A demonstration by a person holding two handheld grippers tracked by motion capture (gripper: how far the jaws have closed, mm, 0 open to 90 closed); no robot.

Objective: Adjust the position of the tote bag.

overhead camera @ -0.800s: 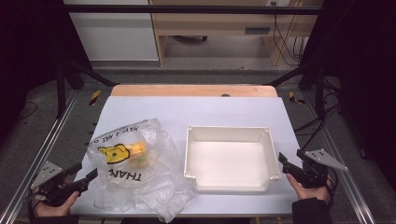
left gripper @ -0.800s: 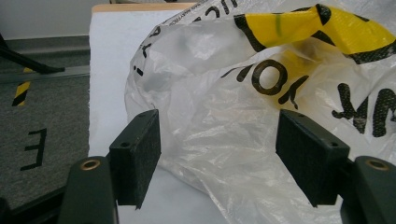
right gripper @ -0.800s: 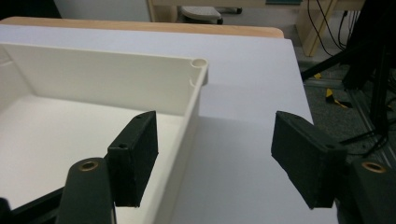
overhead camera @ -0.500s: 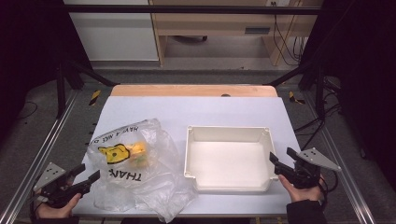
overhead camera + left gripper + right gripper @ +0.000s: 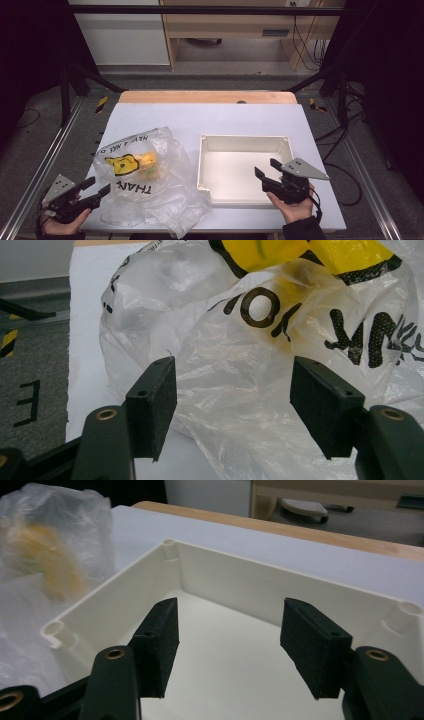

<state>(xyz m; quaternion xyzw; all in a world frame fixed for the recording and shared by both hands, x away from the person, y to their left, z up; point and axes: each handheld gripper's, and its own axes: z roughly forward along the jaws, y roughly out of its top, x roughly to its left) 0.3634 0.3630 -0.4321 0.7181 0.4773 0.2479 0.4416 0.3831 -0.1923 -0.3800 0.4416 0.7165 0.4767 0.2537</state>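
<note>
Plastic bag crumpled, long axis front-to-back; left tongs, right tongs wide open, empty.

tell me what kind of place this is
Probably a lab bench or recording rig, not a home: a white-topped table inside a dark metal frame, loose cables behind, striped tape on the floor. On it lie a bag and a tray.

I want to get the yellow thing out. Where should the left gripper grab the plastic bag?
Probably the loose, crumpled film at the near left edge of the plastic bag, coming in low from the left gripper side. That thin fold should fit between the open jaws, while the bulge around the yellow thing looks too wide and slippery.
</note>
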